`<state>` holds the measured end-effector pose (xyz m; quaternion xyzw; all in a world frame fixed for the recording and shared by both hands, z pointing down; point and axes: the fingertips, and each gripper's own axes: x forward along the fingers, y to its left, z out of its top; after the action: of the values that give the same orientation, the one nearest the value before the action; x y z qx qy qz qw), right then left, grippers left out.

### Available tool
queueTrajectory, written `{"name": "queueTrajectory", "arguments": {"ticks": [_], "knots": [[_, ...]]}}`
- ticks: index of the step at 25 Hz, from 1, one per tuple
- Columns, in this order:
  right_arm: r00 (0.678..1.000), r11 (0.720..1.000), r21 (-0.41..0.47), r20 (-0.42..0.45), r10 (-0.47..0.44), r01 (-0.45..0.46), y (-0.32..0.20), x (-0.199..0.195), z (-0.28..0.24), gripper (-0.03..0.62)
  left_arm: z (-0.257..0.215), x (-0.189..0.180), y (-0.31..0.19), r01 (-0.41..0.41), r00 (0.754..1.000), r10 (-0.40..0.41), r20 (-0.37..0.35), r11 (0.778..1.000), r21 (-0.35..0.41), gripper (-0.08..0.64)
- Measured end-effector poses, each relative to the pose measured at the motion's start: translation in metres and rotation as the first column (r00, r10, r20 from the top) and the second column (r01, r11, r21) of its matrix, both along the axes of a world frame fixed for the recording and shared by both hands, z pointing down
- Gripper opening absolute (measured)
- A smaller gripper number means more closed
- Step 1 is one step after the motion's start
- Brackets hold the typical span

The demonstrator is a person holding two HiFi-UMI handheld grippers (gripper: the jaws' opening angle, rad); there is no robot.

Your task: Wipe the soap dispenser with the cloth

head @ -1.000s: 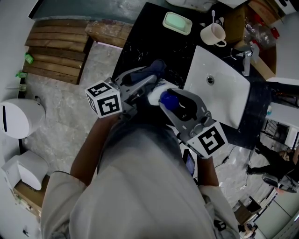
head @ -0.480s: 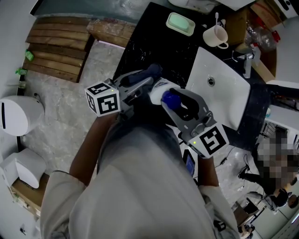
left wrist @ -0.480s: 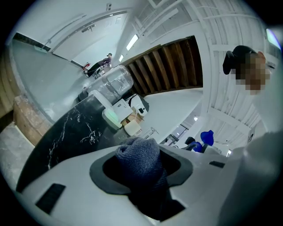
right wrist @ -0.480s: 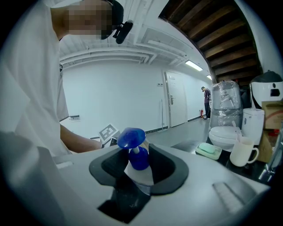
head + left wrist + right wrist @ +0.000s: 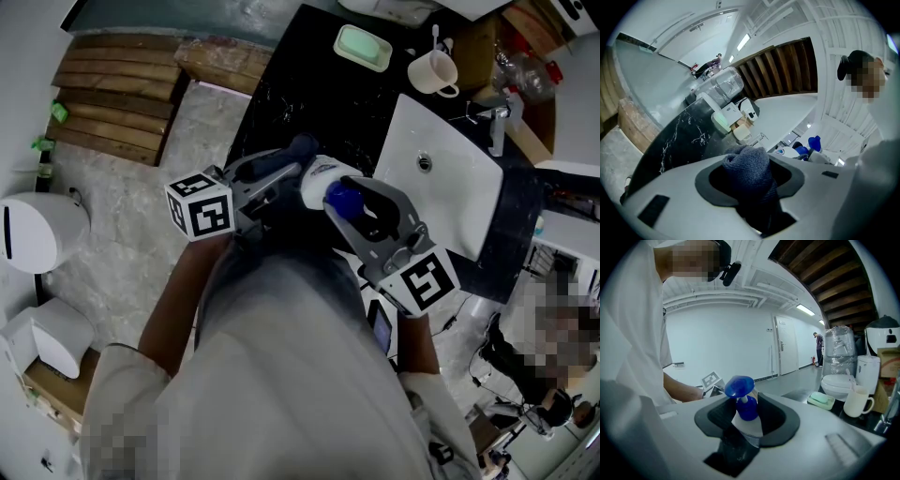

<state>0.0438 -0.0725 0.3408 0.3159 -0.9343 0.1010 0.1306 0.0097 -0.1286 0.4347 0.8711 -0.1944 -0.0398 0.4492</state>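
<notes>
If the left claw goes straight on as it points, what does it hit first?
Probably the white mug across the black counter; the soap dispenser sits right of that line. Depth is unclear.

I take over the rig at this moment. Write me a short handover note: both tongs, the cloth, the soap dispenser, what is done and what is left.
Left tongs: shut on the blue-grey cloth, bunched between the jaws.
Right tongs: shut on the soap dispenser, blue pump head past the jaws.
Both are held in the air at the black counter's near edge, beside the sink; the cloth is next to the dispenser.
Done: both things picked up.
Left: the wiping; how much is wiped cannot be told.
</notes>
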Motion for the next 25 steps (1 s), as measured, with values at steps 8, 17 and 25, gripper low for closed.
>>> {"name": "queueTrajectory", "arguments": {"ticks": [8, 17, 25], "knots": [[1.000, 1.000, 0.001, -0.004, -0.001, 0.001, 0.001, -0.002, 0.000, 0.132, -0.010, -0.007, 0.017, -0.042, 0.999, 0.042, -0.031, 0.999, -0.001, 0.156], [1.000, 1.000, 0.005, -0.004, 0.002, -0.002, -0.004, -0.002, -0.002, 0.132, -0.039, -0.010, 0.028, -0.060, 0.997, 0.062, -0.045, 0.997, 0.046, 0.156], [1.000, 1.000, 0.013, -0.003, -0.013, 0.013, -0.008, -0.002, -0.001, 0.132, -0.056, -0.006, 0.028, -0.107, 0.994, 0.100, 0.054, 0.984, 0.141, 0.156]]}}
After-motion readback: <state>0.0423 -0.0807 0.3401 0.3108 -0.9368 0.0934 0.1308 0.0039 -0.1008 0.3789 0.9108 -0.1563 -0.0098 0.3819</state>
